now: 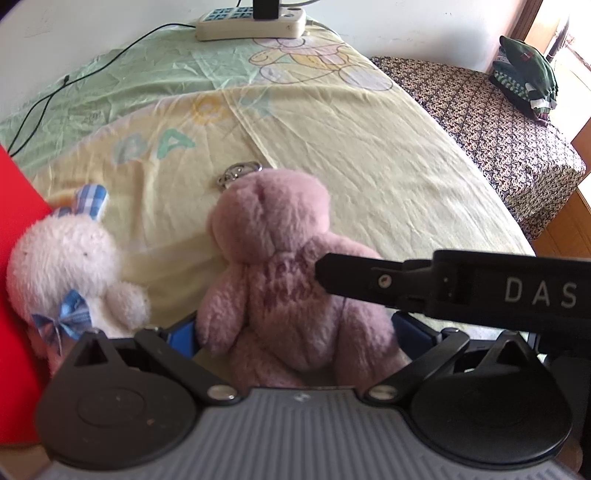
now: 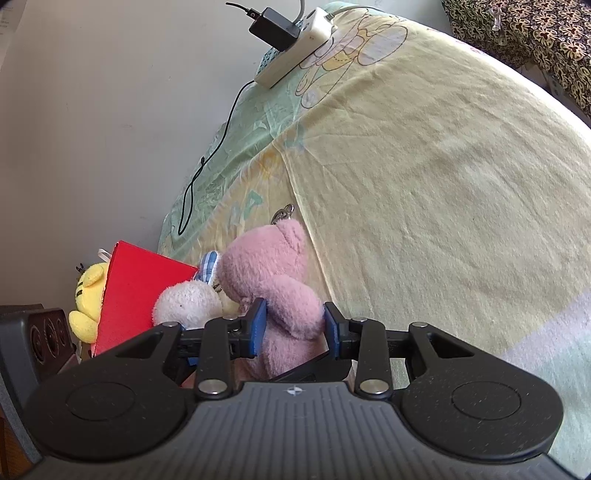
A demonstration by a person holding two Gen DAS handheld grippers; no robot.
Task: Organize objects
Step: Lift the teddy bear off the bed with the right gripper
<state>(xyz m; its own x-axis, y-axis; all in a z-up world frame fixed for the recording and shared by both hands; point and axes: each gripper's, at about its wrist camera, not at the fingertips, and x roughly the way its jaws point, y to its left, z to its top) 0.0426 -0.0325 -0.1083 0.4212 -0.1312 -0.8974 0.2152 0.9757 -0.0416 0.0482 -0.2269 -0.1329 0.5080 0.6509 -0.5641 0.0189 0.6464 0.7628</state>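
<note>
The bear (image 1: pixel 280 266) sits on the bedsheet (image 1: pixel 388 155), between the pads of the right gripper (image 2: pixel 294 326); the rabbit (image 1: pixel 70 266) sits just beside it on its left, against the box (image 2: pixel 136 291); a third plush toy (image 2: pixel 88 295) lies behind the box; a keyring (image 1: pixel 238 171) lies past the bear's head; the power strip (image 1: pixel 251 24) rests at the sheet's far edge.

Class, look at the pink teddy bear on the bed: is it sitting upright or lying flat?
Upright. The pink teddy bear has its head above its body and legs on the yellow bedsheet, with the right gripper clamped on it.
</note>
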